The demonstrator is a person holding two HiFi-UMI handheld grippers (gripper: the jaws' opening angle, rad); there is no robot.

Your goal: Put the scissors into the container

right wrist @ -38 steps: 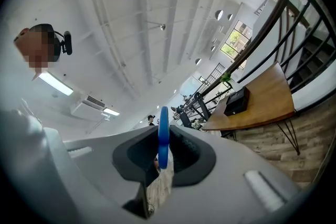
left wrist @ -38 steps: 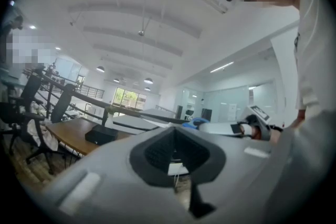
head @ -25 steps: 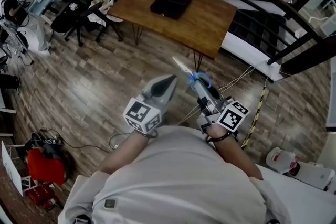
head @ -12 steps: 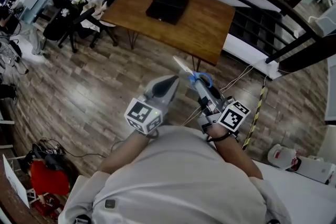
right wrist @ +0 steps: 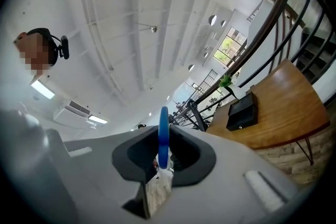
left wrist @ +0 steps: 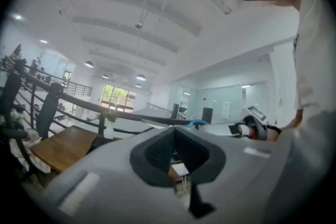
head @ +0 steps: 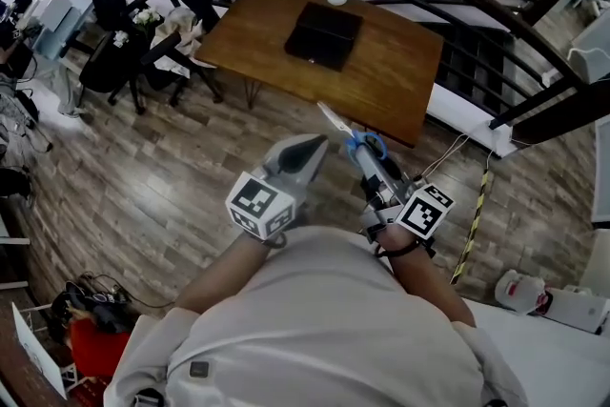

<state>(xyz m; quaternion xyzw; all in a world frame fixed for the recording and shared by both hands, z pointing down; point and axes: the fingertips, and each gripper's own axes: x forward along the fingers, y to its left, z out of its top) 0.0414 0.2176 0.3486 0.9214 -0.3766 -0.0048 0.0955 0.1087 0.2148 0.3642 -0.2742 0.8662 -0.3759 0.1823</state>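
On the wooden table's [head: 400,81] middle sits the black container [head: 324,33]. Short of the table's near edge, our left gripper [head: 315,146] is closed, empty; our right gripper [head: 362,155] pinches the scissors [head: 341,129] by one thin blue loop, so they may swivel or slip free.

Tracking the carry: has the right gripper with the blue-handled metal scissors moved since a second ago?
Yes. The right gripper, shut on the blue-handled metal scissors, has come closer to the brown wooden table; the blade tip now overlaps its near edge.

Blue-plastic-handled scissors [head: 365,145], smooth wooden table [head: 400,76]
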